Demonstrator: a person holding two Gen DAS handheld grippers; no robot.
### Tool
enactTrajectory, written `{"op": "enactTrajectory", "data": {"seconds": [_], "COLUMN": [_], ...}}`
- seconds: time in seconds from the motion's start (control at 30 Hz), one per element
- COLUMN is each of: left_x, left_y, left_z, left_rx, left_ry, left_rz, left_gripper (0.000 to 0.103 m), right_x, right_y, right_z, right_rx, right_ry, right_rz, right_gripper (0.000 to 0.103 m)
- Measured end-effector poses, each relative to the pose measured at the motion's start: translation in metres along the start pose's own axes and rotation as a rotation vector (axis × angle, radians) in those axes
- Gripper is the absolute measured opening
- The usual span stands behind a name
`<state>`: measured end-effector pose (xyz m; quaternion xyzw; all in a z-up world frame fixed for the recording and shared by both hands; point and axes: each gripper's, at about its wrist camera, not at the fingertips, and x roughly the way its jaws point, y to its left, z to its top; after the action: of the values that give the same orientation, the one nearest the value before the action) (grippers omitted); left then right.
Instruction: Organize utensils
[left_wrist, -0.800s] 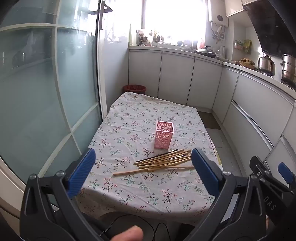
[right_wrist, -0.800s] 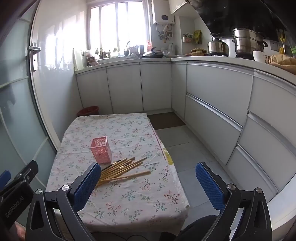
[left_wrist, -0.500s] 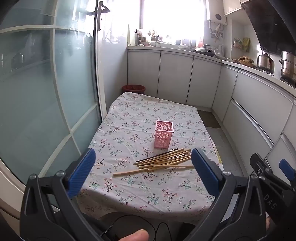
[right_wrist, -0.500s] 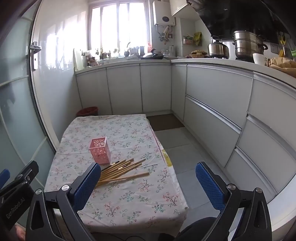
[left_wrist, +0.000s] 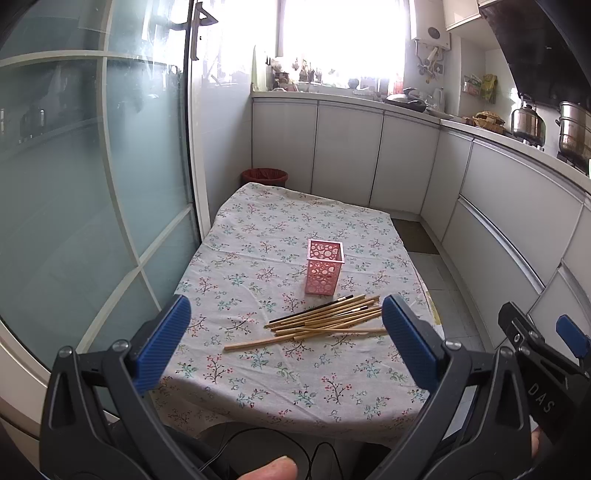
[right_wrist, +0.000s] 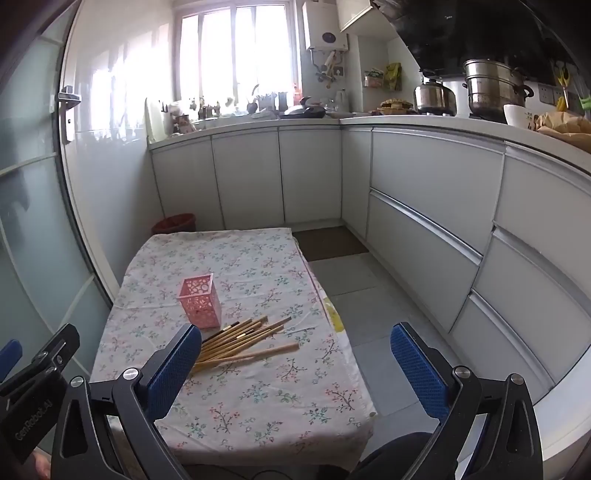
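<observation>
A pink perforated holder (left_wrist: 324, 271) stands upright on the floral tablecloth (left_wrist: 258, 369); it also shows in the right wrist view (right_wrist: 199, 302). A loose pile of wooden chopsticks (left_wrist: 325, 318) lies just in front of it, with one dark stick among them; the pile shows in the right wrist view (right_wrist: 243, 341). My left gripper (left_wrist: 284, 343) is open and empty, held short of the table's near edge. My right gripper (right_wrist: 295, 365) is open and empty, above the table's near right corner. Each gripper's body shows at the other view's edge.
A glass sliding door (left_wrist: 92, 184) runs along the table's left side. White kitchen cabinets (right_wrist: 424, 229) line the back and right, with a tiled floor strip (right_wrist: 354, 288) between them and the table. A red bin (left_wrist: 264, 176) stands behind the table. Pots (right_wrist: 491, 88) sit on the counter.
Both views have shifted slightly: the table, holder and chopsticks appear a touch nearer and lower. Both grippers stay open. Nothing on the table has moved.
</observation>
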<state>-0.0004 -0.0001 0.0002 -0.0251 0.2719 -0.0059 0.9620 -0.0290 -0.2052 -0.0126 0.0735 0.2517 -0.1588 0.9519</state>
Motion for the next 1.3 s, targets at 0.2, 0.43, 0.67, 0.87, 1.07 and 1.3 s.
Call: {"op": "enactTrajectory", "data": {"seconds": [0.2,0.43,0.67,0.87,1.07,1.3], "left_x": [-0.0001,0.0004,0.0014,0.0020,0.0023,0.0030], "left_y": [-0.0008,-0.0019,-0.0013,-0.0011,-0.0019,-0.0029], "left_z": [-0.0008,-0.0004,-0.0010,-0.0015,-0.0017,-0.0027], "left_rx": [-0.001,0.001,0.001,0.003,0.002,0.007], "left_ry": [-0.002,0.003,0.006,0.008,0.011,0.015], "left_rz": [0.000,-0.004,-0.004,-0.004,-0.003,-0.002], "left_gripper": [0.103,0.103,0.103,0.103,0.103,0.103], "right_x": [-0.0006,-0.0010,-0.0007,0.0009,0.0017,0.0035], "right_y": [0.0005,0.0018,0.0020,0.0020,0.0004,-0.0022], "right_z": [-0.0003,0.0007,0.0007,0.0005,-0.0011,-0.0018], "right_rx": [0.003,-0.001,0.000,0.001,0.006,0.012], "right_ry": [0.002,0.000,0.005,0.009,0.009,0.017], "right_rz": [0.001,0.001,0.004,0.006,0.008,0.010], "right_gripper": [0.103,0.103,0.103,0.103,0.103,0.103]}}
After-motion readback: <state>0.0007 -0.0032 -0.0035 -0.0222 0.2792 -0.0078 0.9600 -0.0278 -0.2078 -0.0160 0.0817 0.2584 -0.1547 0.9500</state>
